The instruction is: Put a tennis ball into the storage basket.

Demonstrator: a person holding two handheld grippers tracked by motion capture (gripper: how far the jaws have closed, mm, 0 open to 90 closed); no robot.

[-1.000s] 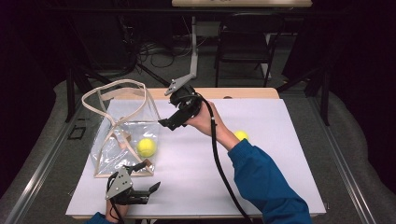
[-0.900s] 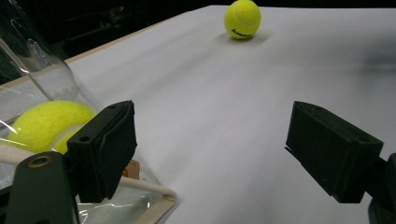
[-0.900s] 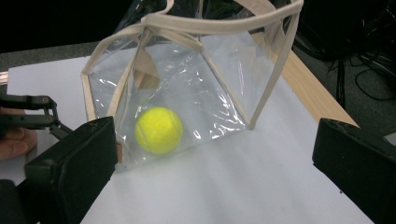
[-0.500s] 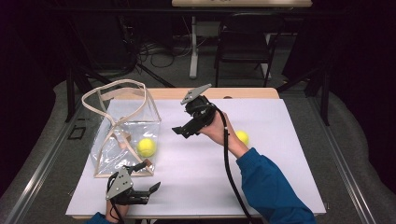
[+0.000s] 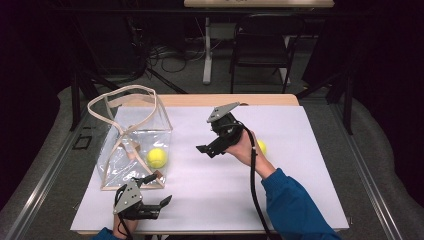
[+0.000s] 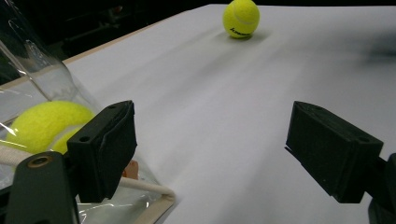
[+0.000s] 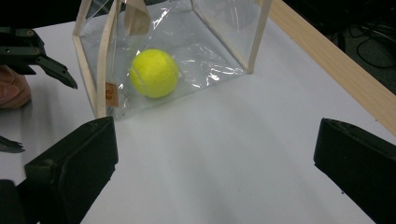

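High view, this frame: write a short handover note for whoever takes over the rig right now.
Left gripper: jaws open, empty, low at the table's near edge beside the clear bag.
Right gripper: jaws open, empty, held above mid-table.
Done: one tennis ball lies inside the bag.
Left: a second tennis ball sits loose on the white table, just behind the right hand. Likely next: pick it up and bag it.

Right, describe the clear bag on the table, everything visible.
The clear bag is a see-through plastic tote with beige fabric edging and two beige loop handles standing up above its open top. It stands on the white table cover near the left edge, its plastic creased and glinting. One yellow tennis ball lies inside on the bottom. The left hand-held gripper sits open just in front, seemingly not gripping it.
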